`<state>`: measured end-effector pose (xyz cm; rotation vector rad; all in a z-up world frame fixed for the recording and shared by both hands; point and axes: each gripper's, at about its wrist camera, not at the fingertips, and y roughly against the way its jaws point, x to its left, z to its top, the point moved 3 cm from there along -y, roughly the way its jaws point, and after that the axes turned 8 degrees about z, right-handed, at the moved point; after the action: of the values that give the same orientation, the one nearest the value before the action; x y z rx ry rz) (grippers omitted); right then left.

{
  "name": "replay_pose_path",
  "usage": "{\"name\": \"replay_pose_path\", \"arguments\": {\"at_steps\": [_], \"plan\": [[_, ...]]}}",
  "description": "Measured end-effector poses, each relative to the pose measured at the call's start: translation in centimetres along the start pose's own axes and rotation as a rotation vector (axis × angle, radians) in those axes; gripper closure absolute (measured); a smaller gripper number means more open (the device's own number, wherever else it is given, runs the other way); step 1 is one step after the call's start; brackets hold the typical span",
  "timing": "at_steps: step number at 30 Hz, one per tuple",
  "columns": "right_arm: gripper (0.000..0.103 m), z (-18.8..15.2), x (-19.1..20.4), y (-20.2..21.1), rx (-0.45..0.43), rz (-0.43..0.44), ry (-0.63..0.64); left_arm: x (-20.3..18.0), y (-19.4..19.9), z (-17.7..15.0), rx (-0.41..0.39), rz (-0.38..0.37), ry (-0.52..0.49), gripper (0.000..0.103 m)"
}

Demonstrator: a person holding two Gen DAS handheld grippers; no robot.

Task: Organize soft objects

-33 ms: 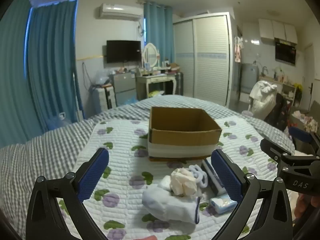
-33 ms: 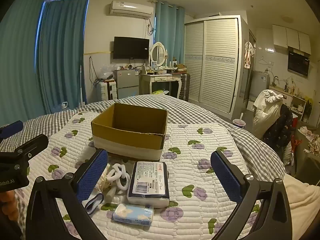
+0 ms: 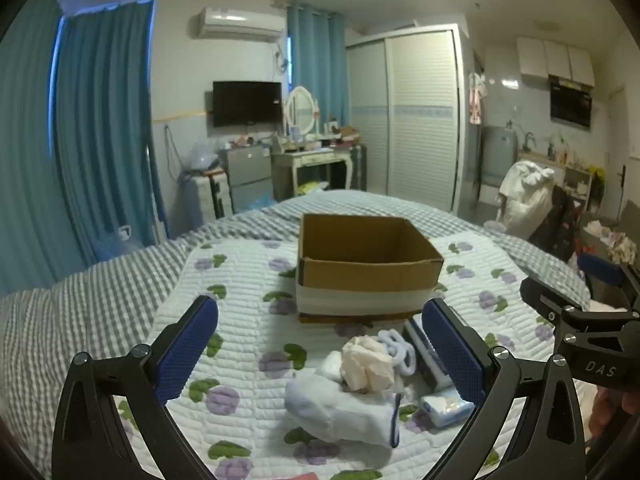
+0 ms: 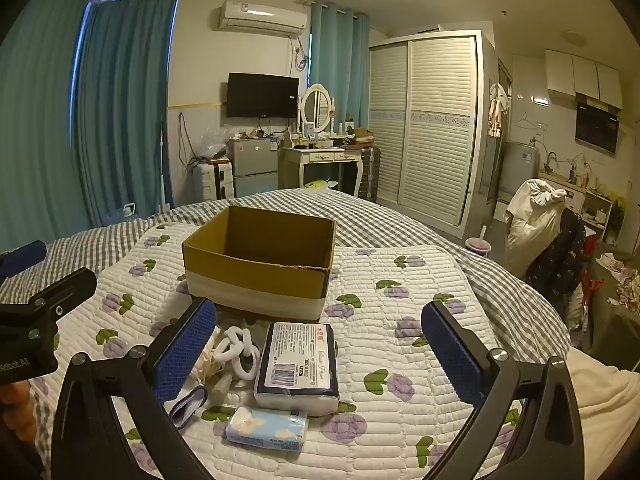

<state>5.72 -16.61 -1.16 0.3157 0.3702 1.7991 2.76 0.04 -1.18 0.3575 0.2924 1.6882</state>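
left wrist: low, near | right wrist: alongside | shared: cardboard box [image 3: 368,268] (both head-on)

left gripper [image 3: 320,348] and right gripper [image 4: 318,350] both hover level, jaws spread wide, holding nothing.

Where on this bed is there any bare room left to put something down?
The floral quilt is bare right of the big tissue pack, out to the checked blanket. It is also bare left of the cardboard box. In front of the box it is crowded: sock, crumpled cloth, white rings, small tissue packet.
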Motion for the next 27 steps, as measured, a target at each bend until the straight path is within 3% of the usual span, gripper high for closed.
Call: {"name": "replay_pose_path", "arguments": {"at_steps": [27], "plan": [[0.000,-0.17,0.13,-0.29,0.011,-0.004,0.012,0.01,-0.02,0.08,0.001,0.008,-0.007,0.000]]}}
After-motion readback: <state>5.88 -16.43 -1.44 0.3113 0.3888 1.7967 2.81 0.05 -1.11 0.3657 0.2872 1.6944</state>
